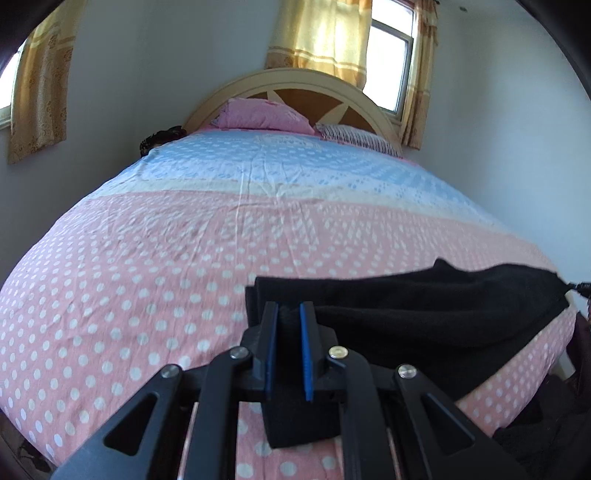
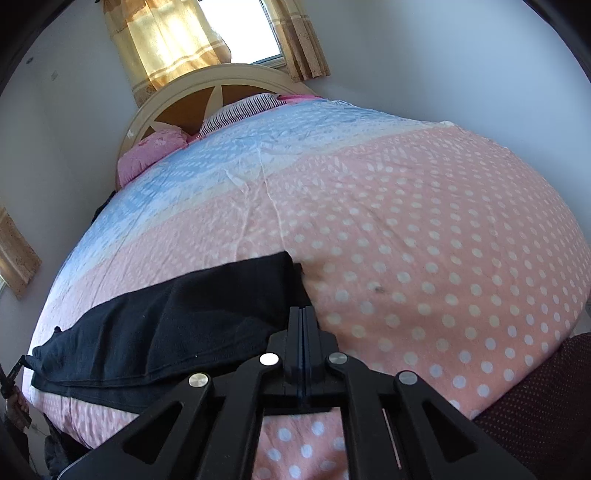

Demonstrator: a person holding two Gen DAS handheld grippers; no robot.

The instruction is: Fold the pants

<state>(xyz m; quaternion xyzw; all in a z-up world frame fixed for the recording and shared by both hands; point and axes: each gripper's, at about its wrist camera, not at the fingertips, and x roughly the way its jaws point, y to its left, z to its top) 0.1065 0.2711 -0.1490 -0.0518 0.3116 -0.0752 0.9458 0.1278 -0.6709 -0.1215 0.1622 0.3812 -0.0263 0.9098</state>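
Black pants (image 1: 424, 314) lying folded in a long band across the near, pink polka-dot end of a bed sheet (image 1: 147, 277), close to the foot edge of the bed. Left gripper (image 1: 289, 314) clamped on one end of the band, dark cloth pinched between its blue pads (image 1: 306, 354) and hanging below them. Right gripper (image 2: 303, 317) at the opposite end, jaws pressed fully together at the cloth's corner (whether any fabric is caught there cannot be told). Farther up the bed, a blue patterned stretch of sheet, a pink pillow (image 1: 264, 114), a striped pillow (image 1: 360, 138), a rounded cream headboard (image 1: 288, 79). Yellow curtains (image 1: 321, 33) beside a bright window.
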